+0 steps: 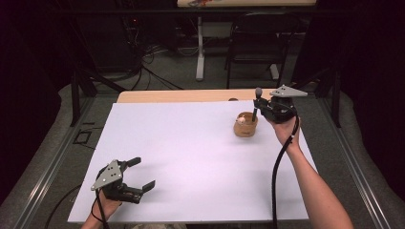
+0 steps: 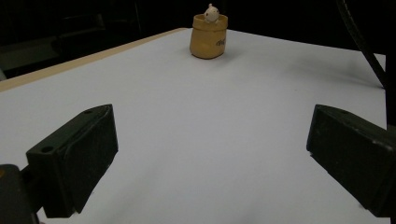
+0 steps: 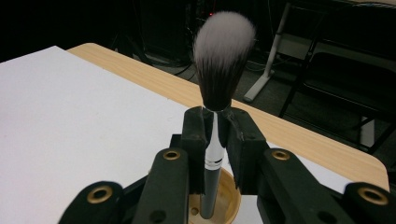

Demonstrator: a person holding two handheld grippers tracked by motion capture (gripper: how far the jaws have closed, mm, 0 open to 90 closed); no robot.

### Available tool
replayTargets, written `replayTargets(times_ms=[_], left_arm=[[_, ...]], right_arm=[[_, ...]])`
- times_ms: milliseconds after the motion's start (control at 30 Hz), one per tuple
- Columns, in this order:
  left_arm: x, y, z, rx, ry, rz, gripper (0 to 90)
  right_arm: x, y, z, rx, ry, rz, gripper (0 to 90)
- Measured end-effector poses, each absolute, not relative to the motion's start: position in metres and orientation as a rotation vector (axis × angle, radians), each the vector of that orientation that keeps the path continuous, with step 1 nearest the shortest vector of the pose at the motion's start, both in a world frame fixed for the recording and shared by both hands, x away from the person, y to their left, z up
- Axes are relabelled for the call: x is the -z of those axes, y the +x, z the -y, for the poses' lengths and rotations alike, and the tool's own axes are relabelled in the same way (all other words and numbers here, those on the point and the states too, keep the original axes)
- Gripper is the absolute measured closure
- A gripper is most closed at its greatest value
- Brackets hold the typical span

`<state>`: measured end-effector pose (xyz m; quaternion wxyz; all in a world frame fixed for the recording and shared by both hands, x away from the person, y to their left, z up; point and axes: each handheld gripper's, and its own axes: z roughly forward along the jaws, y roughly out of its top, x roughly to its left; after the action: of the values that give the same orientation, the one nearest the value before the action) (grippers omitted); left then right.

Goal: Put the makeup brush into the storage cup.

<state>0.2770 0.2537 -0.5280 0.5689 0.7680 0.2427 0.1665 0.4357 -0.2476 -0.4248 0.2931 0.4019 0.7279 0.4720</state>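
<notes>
Brush (image 3: 223, 60): upright, bristles up, pale tips over dark base. Silver ferrule and black handle pinched between the jaws of the right tool (image 3: 218, 135), which is clenched on it. Handle's lower end reaches down into the pot (image 3: 229, 196) in the right gripper view; whether it touches the bottom cannot be told.

From the high view, brush (image 1: 257, 102) stands at the pot's (image 1: 245, 125) far right edge, head above the rim. Right tool (image 1: 260, 106) just beside the pot, grey plate on top, held by the right hand (image 1: 285, 130), cable trailing down along the forearm.

Pot: small, tan, round, sack-like, dark marking on its side. Sits on the white sheet (image 1: 191, 157) toward the far right of the desk (image 1: 176, 96). A small pale figure (image 2: 211, 12) pokes above the rim in the left gripper view, where the pot (image 2: 208, 38) stands far off near the sheet's far edge.

Left tool (image 1: 142, 172): near left corner of the sheet, well apart from the pot, held by the left hand (image 1: 106, 206). Jaws spread wide, nothing between them; bare white sheet between them in its own view (image 2: 210, 158).

Surroundings: wooden desk edge shows beyond the sheet. A dark chair (image 1: 260, 43) and a white stand (image 1: 200, 47) on the floor behind, cables around them.
</notes>
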Motion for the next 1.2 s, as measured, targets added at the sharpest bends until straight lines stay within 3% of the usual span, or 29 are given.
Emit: replayTargets(times_ms=[1033, 1200], left_arm=[[0.528, 0.277, -0.253, -0.387, 1.805, -0.567, 2.2], [0.528, 0.276, -0.253, -0.390, 1.805, -0.566, 2.2]], right_arm=[[0.446, 0.455, 0.242, -1.242, 1.144, -1.960, 76.8], [0.446, 0.453, 0.243, -1.226, 1.190, -1.947, 43.6]])
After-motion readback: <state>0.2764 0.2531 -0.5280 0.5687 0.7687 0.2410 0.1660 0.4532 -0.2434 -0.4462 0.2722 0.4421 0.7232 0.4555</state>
